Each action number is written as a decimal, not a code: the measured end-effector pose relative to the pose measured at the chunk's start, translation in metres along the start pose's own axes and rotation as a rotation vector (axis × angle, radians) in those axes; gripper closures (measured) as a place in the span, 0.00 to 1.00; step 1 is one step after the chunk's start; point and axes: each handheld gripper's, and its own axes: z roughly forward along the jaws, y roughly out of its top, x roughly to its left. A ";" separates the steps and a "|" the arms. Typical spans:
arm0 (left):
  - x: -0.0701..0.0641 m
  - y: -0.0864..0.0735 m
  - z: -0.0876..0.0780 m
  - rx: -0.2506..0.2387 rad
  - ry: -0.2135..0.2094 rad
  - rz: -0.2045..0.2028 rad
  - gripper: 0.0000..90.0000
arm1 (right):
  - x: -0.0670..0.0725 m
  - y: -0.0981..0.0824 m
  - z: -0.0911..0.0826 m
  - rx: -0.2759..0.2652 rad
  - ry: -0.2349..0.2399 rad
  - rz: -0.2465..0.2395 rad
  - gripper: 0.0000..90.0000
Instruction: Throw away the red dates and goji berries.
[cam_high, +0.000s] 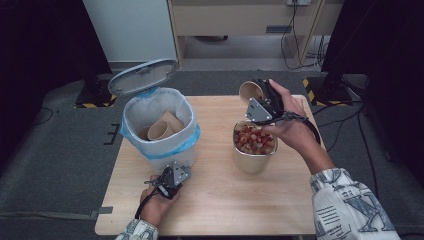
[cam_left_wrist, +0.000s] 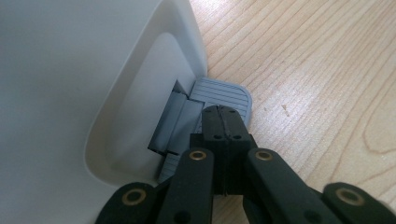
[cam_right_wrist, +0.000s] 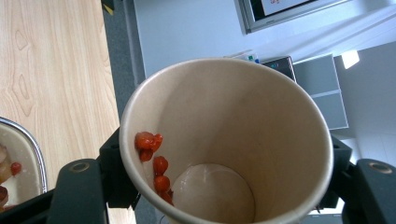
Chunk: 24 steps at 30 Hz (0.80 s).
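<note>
Right gripper (cam_high: 261, 95) clamps paper cup (cam_right_wrist: 224, 140), mouth tipped toward steel bowl (cam_high: 254, 160) just below; red bits cling inside. Left gripper (cam_left_wrist: 223, 122), clenched empty, presses bin pedal (cam_left_wrist: 224, 93).

table (cam_high: 215, 195): pale matt wood | bin (cam_high: 165, 152): smooth white plastic | pedal (cam_left_wrist: 224, 95): ribbed grey plastic | cup (cam_right_wrist: 224, 140): matt brown paper | pot (cam_high: 252, 162): shiny metal

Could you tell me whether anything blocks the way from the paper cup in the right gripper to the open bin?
Nothing visible does. The paper cup is held above the table behind the metal bowl; the bin stands apart to its left, its lid raised, with bare table between them.
</note>
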 end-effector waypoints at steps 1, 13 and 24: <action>0.000 0.000 0.000 0.000 0.000 0.000 1.00 | 0.000 0.000 0.000 0.000 -0.001 0.004 0.32; 0.000 0.000 0.000 0.000 0.000 0.000 1.00 | -0.005 0.002 0.001 -0.034 0.024 0.116 0.32; 0.000 0.000 0.000 0.000 -0.002 -0.001 1.00 | -0.011 0.006 0.003 -0.104 0.073 0.303 0.32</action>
